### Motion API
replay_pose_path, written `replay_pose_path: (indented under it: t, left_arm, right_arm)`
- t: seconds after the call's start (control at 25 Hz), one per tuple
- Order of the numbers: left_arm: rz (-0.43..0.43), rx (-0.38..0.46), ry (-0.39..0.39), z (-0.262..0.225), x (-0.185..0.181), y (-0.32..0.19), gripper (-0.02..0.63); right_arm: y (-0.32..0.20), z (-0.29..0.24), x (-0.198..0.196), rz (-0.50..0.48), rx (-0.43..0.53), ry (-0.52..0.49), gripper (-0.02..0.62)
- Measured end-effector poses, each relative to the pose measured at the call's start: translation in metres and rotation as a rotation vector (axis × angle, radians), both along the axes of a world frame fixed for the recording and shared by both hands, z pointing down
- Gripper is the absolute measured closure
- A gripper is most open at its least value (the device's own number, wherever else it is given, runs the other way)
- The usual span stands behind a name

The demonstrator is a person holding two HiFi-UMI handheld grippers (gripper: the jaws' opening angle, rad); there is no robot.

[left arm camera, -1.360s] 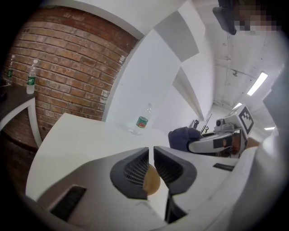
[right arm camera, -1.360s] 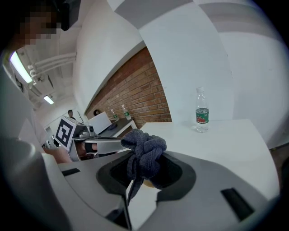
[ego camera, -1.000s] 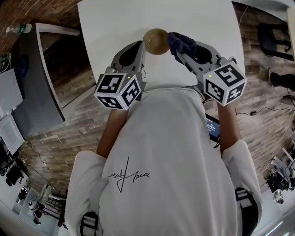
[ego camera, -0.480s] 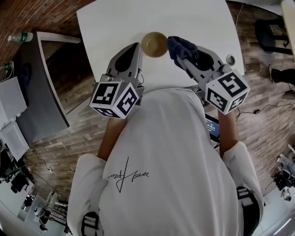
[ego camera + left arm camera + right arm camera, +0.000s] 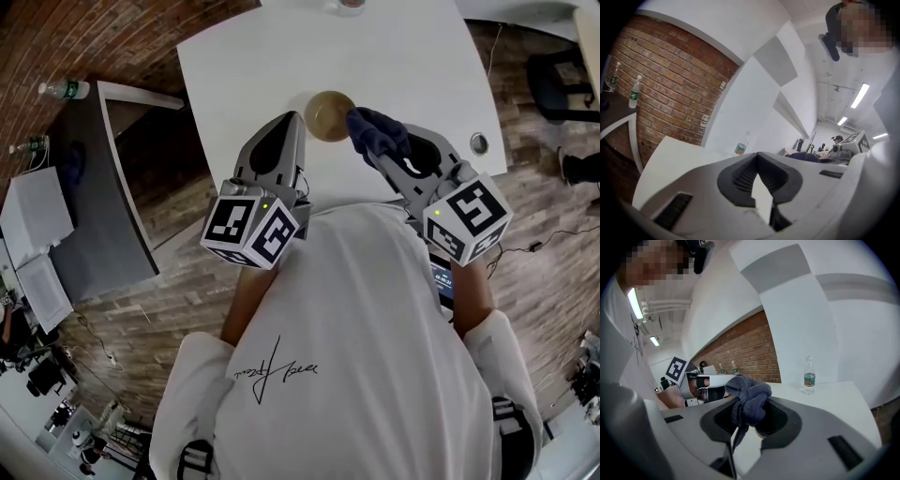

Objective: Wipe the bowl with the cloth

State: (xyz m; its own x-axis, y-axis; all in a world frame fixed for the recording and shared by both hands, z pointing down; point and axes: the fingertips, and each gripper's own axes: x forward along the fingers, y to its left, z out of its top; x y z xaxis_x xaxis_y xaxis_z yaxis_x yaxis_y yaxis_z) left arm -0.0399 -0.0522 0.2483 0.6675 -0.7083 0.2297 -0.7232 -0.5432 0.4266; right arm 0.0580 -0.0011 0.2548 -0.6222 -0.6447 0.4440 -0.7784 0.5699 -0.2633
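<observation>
Bowl (image 5: pixel 329 115) shows near the white desk's (image 5: pixel 422 56) front edge, between both grippers. Right gripper (image 5: pixel 372 150) is clamped on a dark blue cloth (image 5: pixel 378 129) beside the rim; left gripper (image 5: pixel 298 127) is closed, empty.

White table (image 5: pixel 244 66), bowl (image 5: pixel 329 115), upright water bottle (image 5: pixel 809 376)

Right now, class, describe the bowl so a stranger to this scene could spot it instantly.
Find the white table in front of the person. Near its close edge, between the left gripper and the right gripper, is the bowl. It is small, round and tan-brown, unlike the bunched dark blue cloth beside it.
</observation>
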Motion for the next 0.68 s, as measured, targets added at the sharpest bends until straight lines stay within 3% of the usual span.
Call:
replay_pose_path:
  t: [0.68]
  left_arm:
    - [0.057, 0.017, -0.014, 0.0, 0.016, 0.007, 0.611]
  right_arm:
    - [-0.005, -0.001, 0.006, 0.026, 0.002, 0.0, 0.488]
